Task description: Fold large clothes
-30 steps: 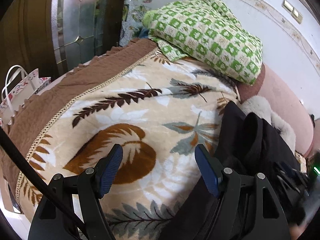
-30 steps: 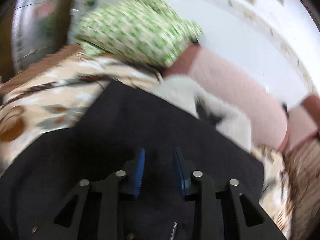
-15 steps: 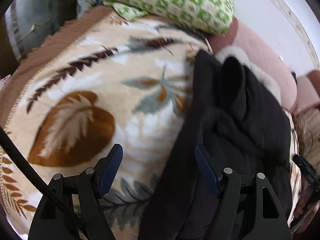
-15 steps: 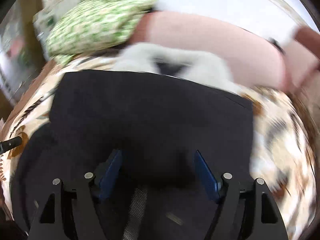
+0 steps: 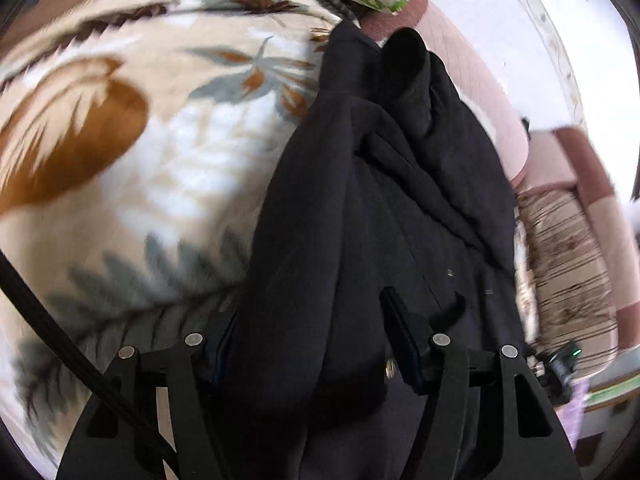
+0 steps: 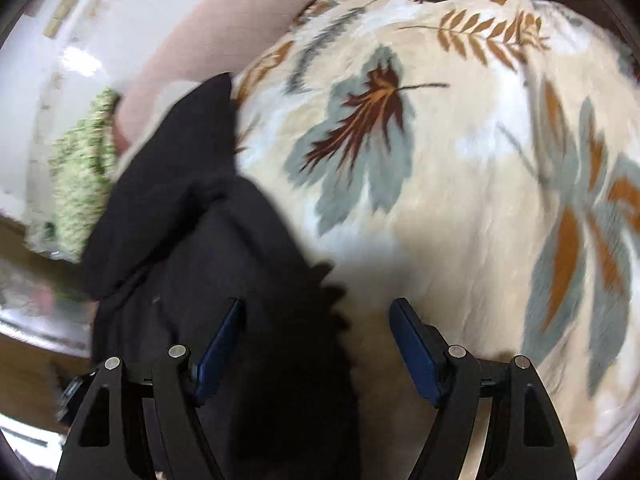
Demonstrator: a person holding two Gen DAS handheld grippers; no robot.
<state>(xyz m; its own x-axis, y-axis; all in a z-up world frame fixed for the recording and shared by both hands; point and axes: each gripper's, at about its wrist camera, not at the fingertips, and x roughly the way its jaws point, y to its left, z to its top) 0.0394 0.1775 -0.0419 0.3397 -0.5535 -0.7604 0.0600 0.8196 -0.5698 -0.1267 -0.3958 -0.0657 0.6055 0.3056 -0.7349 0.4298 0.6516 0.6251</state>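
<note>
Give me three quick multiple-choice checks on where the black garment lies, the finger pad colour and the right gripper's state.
1. The black garment lies on:
A. a leaf-print blanket
B. a wooden floor
C. a glass table

2. The right gripper's fingers have pads coloured:
A. red
B. blue
C. yellow

3. The right gripper is:
A. shut on a pillow
B. out of view
C. open, with garment fabric between the fingers

Answers:
1 A: the leaf-print blanket spreads under and beside the garment in both wrist views.
2 B: both pads show blue against the black frame.
3 C: the fingers stand wide apart and dark cloth fills the left part of the gap, beside the left finger.
</note>
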